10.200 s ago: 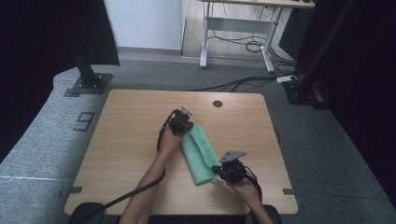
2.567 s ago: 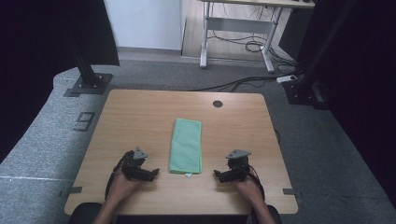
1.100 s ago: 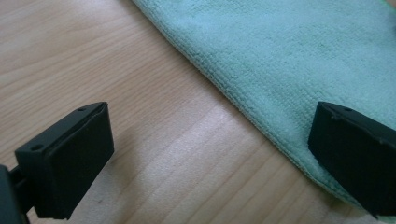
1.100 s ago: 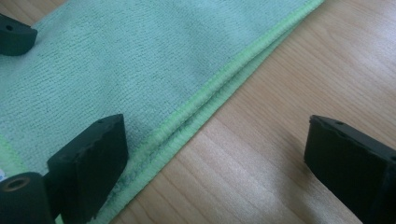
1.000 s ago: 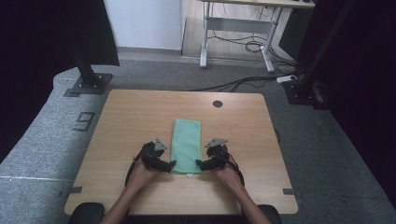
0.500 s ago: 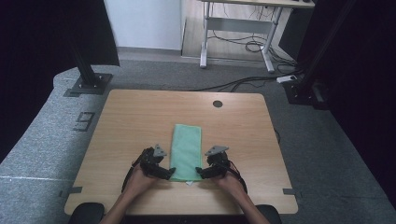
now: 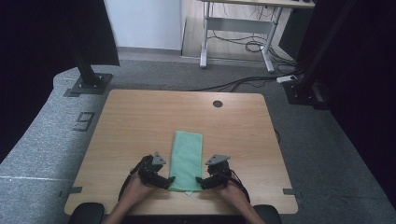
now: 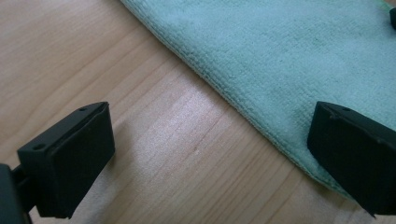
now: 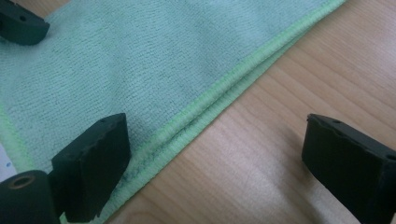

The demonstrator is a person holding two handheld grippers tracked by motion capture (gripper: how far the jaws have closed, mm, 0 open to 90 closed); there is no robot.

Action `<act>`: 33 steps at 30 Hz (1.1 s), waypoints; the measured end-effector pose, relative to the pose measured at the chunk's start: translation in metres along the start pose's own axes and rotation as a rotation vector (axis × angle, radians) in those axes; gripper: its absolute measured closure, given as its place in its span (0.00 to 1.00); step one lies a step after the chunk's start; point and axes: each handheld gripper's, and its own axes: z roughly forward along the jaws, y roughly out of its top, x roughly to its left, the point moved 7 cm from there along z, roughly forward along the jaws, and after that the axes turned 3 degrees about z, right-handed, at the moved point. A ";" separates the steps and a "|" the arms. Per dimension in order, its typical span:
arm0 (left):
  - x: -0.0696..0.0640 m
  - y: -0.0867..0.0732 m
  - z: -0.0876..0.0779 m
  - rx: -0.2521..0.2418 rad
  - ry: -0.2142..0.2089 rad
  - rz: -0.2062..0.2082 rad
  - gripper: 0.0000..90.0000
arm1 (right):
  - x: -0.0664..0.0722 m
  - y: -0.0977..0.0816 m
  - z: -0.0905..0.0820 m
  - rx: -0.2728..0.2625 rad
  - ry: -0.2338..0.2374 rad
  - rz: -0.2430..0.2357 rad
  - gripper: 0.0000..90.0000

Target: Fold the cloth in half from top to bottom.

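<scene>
Standing over the wooden table (image 7: 140,121), person's forearms coming in from the near edge, one gripper each side of a folded green towel (image 7: 187,158). Left gripper (image 7: 169,180) sits at the towel's near-left corner, jaws spread wide apart, nothing between them but bare wood and the towel's left edge; in the left gripper view one jaw is over the table, the other over the cloth (image 8: 289,60), straddling the folded edge. Towel lies flat, long axis running near to far, roughly centre of the table toward the near side, its near end close to the table's near edge. A small white tag (image 7: 187,192) pokes out at the near end. Right gripper (image 7: 199,181) at the near-right corner, jaws also wide apart, gripping nothing; right gripper view shows one jaw over the towel (image 9: 140,60), the other over wood, with the layered lime hem (image 9: 243,70) running between. Far on the table, a round cable hole (image 7: 217,103). Beyond, grey carpet, a desk frame (image 7: 238,37), cables.
</scene>
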 end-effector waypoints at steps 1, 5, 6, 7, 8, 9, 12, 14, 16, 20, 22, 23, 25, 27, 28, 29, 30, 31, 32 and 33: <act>0.002 0.003 -0.001 -0.003 0.012 0.006 0.00 | 0.001 -0.001 -0.001 -0.001 -0.001 -0.001 0.08; 0.017 0.020 -0.006 -0.062 0.005 -0.047 0.00 | 0.000 -0.001 0.000 -0.006 -0.006 0.001 0.06; 0.021 0.023 -0.006 -0.072 0.009 -0.057 0.01 | 0.000 -0.001 0.000 -0.007 -0.007 0.005 0.05; 0.026 0.027 -0.006 -0.081 0.020 -0.063 0.01 | -0.001 -0.001 0.001 -0.008 -0.008 0.006 0.04; 0.030 0.029 -0.005 -0.081 0.029 -0.063 0.01 | -0.001 -0.002 0.001 -0.008 -0.011 0.009 0.03; 0.033 0.031 -0.004 -0.077 0.038 -0.061 0.01 | -0.002 -0.002 0.001 -0.008 -0.012 0.010 0.03; 0.038 0.032 0.003 -0.067 0.055 -0.056 0.01 | -0.002 -0.002 0.002 -0.010 -0.012 0.014 0.01; 0.042 0.032 0.010 -0.065 0.060 -0.066 0.01 | -0.002 -0.002 0.002 -0.011 -0.013 0.013 0.00; 0.044 0.032 0.016 -0.063 0.060 -0.078 0.01 | -0.003 -0.002 0.002 -0.009 -0.012 0.013 0.00; 0.049 0.029 0.025 -0.050 0.064 -0.095 0.01 | -0.003 -0.002 0.002 -0.009 -0.009 0.008 0.00; 0.048 0.027 0.028 -0.040 0.060 -0.096 0.01 | -0.003 -0.002 0.002 -0.006 -0.008 0.007 0.00; 0.048 0.026 0.028 -0.040 0.061 -0.094 0.01 | -0.003 -0.002 0.001 -0.005 -0.007 0.005 0.00; 0.046 0.026 0.028 -0.038 0.065 -0.089 0.01 | -0.003 -0.003 0.001 -0.004 -0.008 0.004 0.00; 0.044 0.025 0.028 -0.039 0.066 -0.083 0.01 | -0.003 -0.003 0.001 -0.001 -0.006 0.004 0.00; 0.043 0.025 0.028 -0.040 0.065 -0.081 0.02 | -0.003 -0.003 0.000 0.000 -0.004 0.003 0.00; 0.043 0.024 0.027 -0.040 0.062 -0.081 0.02 | -0.003 -0.003 0.000 0.002 -0.004 0.000 0.00; 0.042 0.023 0.027 -0.044 0.051 -0.088 0.02 | -0.002 -0.003 0.000 0.003 -0.001 0.000 0.01; 0.042 0.022 0.027 -0.045 0.046 -0.095 0.02 | -0.002 -0.003 0.000 0.006 0.002 -0.003 0.01; 0.042 0.022 0.027 -0.049 0.041 -0.098 0.02 | -0.002 -0.003 0.000 0.006 0.004 -0.005 0.01; 0.042 0.022 0.027 -0.049 0.040 -0.094 0.02 | -0.002 -0.003 0.000 0.006 0.007 -0.011 0.01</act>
